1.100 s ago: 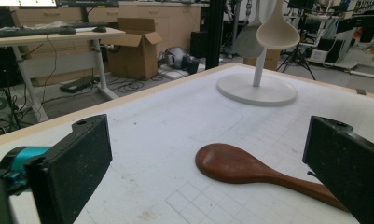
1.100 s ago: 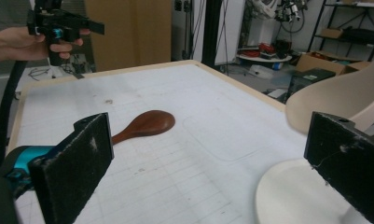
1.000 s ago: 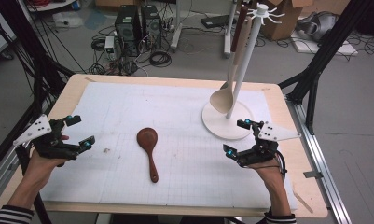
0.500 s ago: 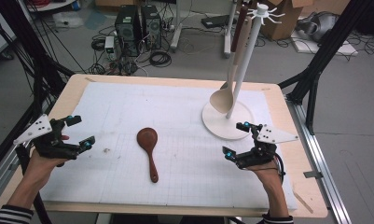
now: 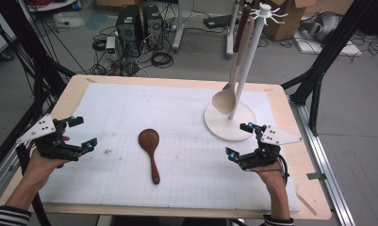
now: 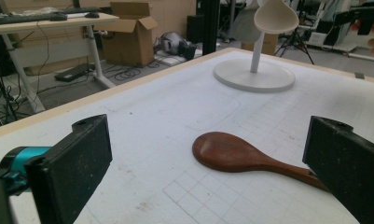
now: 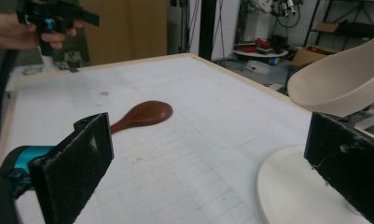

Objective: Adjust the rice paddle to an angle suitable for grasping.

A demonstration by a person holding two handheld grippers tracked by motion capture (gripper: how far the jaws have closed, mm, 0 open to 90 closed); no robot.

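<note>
The left gripper [image 5: 75, 133] had its jaws spread wide with nothing between them, and the right gripper [image 5: 240, 141] likewise stood open and empty. Both hovered over the white gridded mat [image 5: 177, 117], one on either side of the dark wooden spoon [image 5: 150, 151]. The spoon lay flat on the mat, bowl toward the far edge and handle toward the person, well apart from both grippers.

In the left gripper view the spoon [image 6: 240, 155] lay between the two black jaws (its handle end ran behind the right-hand jaw). In the right gripper view the spoon [image 7: 145, 114] lay farther off, bowl nearest that camera.

Beyond and to the right of the spoon stood a white rack [image 5: 230, 121], a round base with a tall post, and a pale spoon [image 5: 225, 98] hung from it with its bowl just above the base. The right gripper sat just beside that base.

The mat covered most of a light wooden table [image 5: 314, 193]; beyond it, past the spoon, the grey floor held computer towers [image 5: 138, 26], tangled cables and cardboard boxes.

The high view showed the rack's pegged top and both striped sleeves. The left gripper view showed a desk [image 6: 45, 21] beyond the table, and the right gripper view the other hand [image 7: 17, 30] holding its gripper beyond the spoon.
</note>
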